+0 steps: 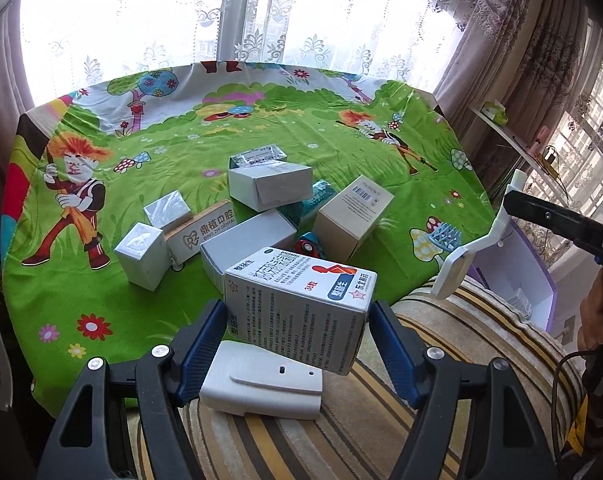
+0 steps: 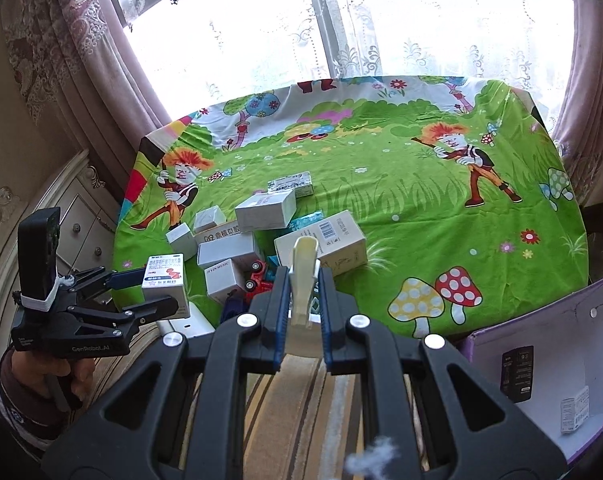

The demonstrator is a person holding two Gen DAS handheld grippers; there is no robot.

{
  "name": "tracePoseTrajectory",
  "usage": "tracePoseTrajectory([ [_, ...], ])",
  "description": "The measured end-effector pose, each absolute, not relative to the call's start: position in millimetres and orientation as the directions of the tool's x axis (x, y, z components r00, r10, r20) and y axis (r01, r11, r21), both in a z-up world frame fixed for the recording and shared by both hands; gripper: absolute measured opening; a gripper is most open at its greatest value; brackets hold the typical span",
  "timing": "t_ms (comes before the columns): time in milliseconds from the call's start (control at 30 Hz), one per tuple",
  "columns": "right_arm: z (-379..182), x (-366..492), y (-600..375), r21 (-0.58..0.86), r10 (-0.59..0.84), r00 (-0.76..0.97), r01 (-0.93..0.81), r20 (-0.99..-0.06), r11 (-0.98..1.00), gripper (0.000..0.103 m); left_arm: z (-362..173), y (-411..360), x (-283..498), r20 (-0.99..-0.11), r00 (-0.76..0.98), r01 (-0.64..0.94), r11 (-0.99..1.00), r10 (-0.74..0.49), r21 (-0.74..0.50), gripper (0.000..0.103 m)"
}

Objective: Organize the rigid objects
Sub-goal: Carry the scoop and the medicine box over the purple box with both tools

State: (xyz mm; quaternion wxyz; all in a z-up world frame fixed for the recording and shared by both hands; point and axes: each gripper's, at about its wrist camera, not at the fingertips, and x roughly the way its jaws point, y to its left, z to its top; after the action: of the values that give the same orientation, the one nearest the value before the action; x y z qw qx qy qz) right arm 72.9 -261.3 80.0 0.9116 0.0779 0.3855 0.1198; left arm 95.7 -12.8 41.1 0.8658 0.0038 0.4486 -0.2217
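My left gripper point(image 1: 297, 320) is shut on a white medicine box point(image 1: 301, 304) with a red figure and a blue label, held tilted above the table's near edge. The same left gripper point(image 2: 153, 290) and medicine box point(image 2: 166, 280) appear at the left of the right wrist view. My right gripper point(image 2: 303, 292) is shut on a cream-white plastic piece point(image 2: 304, 268) that sticks up between its blue pads. In the left wrist view the right gripper point(image 1: 511, 204) and its plastic piece point(image 1: 457, 264) hang at the right. A pile of small boxes point(image 1: 269, 188) lies on the green cartoon tablecloth point(image 1: 261, 128).
A beige barcode box point(image 1: 353, 216), a dental-brand box point(image 1: 205, 228) and a red toy car point(image 2: 257, 276) sit in the pile. A flat white plastic device point(image 1: 261, 384) rests on the striped cushion point(image 1: 441, 360). An open purple-edged box point(image 2: 541, 360) holding a few items stands at lower right.
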Motion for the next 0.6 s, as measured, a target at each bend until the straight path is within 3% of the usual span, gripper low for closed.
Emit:
tracePoseTrajectory([
  [600,84,14,-395,0.241,0.114,0.721,0.075,-0.683,0.968,0.017,57,-97,74,-0.756,0.451,0.508,0.833,-0.474,-0.218,0.074],
])
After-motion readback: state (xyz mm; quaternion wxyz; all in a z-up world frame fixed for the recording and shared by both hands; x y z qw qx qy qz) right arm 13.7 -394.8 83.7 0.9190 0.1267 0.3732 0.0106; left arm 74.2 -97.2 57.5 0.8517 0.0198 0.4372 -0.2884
